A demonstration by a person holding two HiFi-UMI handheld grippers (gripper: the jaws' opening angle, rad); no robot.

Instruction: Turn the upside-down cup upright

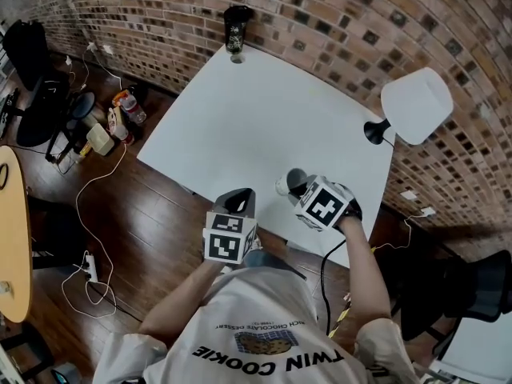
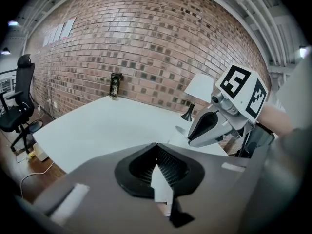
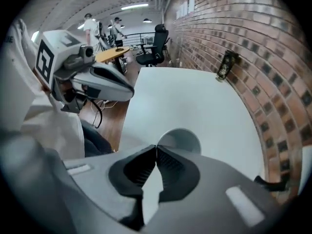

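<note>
**White desk against a brick wall, cup held at its near edge**

A plain white desk (image 1: 240, 118) stands cornerwise against a curved-looking wall of red and dark bricks (image 1: 320, 14). The floor (image 1: 152, 222) around it is dark polished wood, with pale cables trailing across it to a power strip (image 1: 90, 266) on the left. A dark can (image 1: 236, 30) stands at the desk's far edge, touching the wall line. On the right side a lamp (image 1: 416, 106) with a black base and a white shade leans over the desk. At the far left are a black office chair (image 2: 19, 101) and the edge of a round wooden table (image 1: 12, 230).

The cup (image 1: 282, 187), pale grey, is near the desk's near right edge. The right gripper (image 1: 298, 184) points steeply down, its jaws closed on the cup's edge; a round grey face of the cup shows just past the tips. The left gripper (image 1: 242, 197) hovers at the near edge just left of it, jaws closed and empty.
</note>
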